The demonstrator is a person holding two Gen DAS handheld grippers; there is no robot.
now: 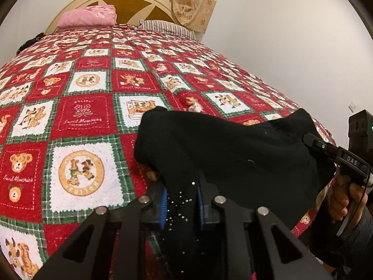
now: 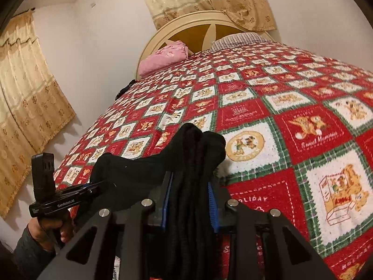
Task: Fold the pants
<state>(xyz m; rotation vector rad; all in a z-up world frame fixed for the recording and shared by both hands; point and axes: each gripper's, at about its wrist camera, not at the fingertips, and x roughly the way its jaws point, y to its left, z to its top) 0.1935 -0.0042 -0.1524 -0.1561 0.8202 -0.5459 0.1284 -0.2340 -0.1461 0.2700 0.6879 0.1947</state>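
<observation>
While 1 pants (image 1: 223,149) hangs over bedspread (image 1: 77,116), both grippers, L gripper (image 1: 181,200) & R gripper (image 2: 191,200), clamp it.

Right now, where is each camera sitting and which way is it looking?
Left wrist: sits on the left gripper, looks up the bed to the headboard; the gripper is shut on the black pants; the right gripper and its hand show at the right edge.
Right wrist: sits on the right gripper, looks the same way; the left gripper shows at left.
Both share the pants, bed and pink pillow.
</observation>
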